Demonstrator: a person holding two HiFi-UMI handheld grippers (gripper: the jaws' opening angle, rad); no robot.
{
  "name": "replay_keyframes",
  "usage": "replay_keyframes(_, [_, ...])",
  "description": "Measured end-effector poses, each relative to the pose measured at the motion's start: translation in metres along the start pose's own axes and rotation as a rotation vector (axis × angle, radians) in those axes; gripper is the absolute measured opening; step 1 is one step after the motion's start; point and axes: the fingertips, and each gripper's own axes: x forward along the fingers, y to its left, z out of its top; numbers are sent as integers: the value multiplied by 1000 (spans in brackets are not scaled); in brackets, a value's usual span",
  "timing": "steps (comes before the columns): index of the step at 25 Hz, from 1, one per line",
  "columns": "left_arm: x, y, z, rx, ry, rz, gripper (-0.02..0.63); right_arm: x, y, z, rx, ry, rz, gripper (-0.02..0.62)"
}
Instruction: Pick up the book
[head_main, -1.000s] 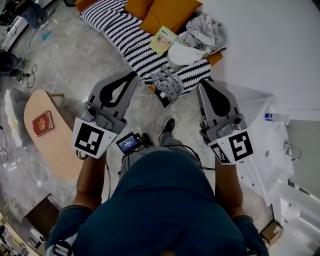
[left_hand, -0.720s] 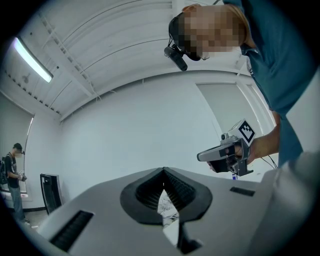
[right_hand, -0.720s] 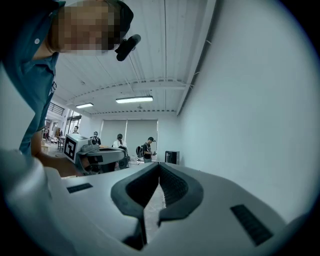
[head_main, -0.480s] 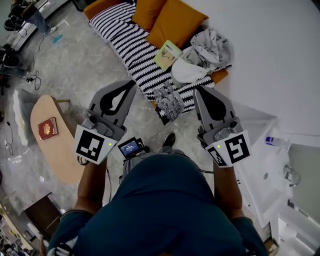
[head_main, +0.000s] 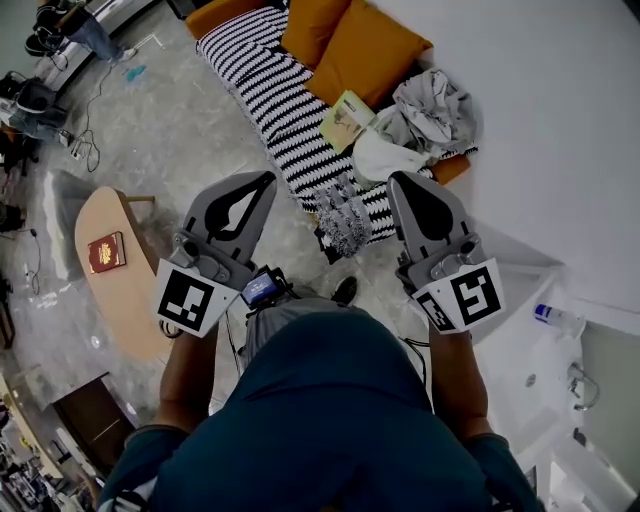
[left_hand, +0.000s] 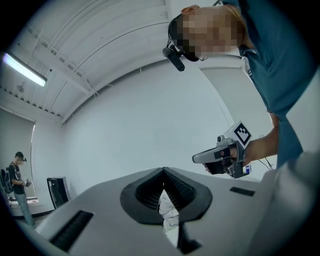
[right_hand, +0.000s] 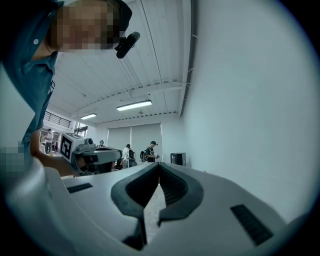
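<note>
A pale yellow-green book (head_main: 345, 118) lies on the striped blanket (head_main: 285, 95) of a sofa, beside a heap of clothes (head_main: 435, 105). A second, red book (head_main: 105, 252) rests on an oval wooden table (head_main: 120, 300) at the left. I hold both grippers level in front of the body, over the floor and short of the sofa. The left gripper (head_main: 265, 180) (left_hand: 163, 170) is shut with nothing in it. The right gripper (head_main: 397, 182) (right_hand: 159, 166) is also shut and holds nothing. Each gripper view shows the other gripper alongside.
Orange cushions (head_main: 365, 50) lie at the sofa's far end, and a patterned cloth (head_main: 345, 215) hangs off its near edge. A white counter with a small bottle (head_main: 550, 315) stands at the right. Cables and bags lie on the floor at the upper left. Several people stand far off.
The sofa and the yellow-green book have slid lower and to the right in the head view, nearer the gripper tips. Both grippers stayed shut and side by side.
</note>
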Motion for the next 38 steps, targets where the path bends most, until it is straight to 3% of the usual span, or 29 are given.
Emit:
replay_keyframes(6, [22,23,-11,-13,1,-20,5,24,-15,-11,12,23,-13,14])
replay_keyframes(18, [59,110,-21,-40,-86,-143,3,95,-33,6,-58,39,-156,14])
replay_keyframes(25, [81,135,-41,-80,-109,-211,4,120,-38,-4,-70,81,-216,14])
replay_keyframes(32, [109,141,-52,-108,-94,-218,3,133,-67,-14,-52,104,-213,14])
replay_keyframes(38, [136,145,-47,-87,-64,-152,5,145,-102,-19,-27,79,-136,14])
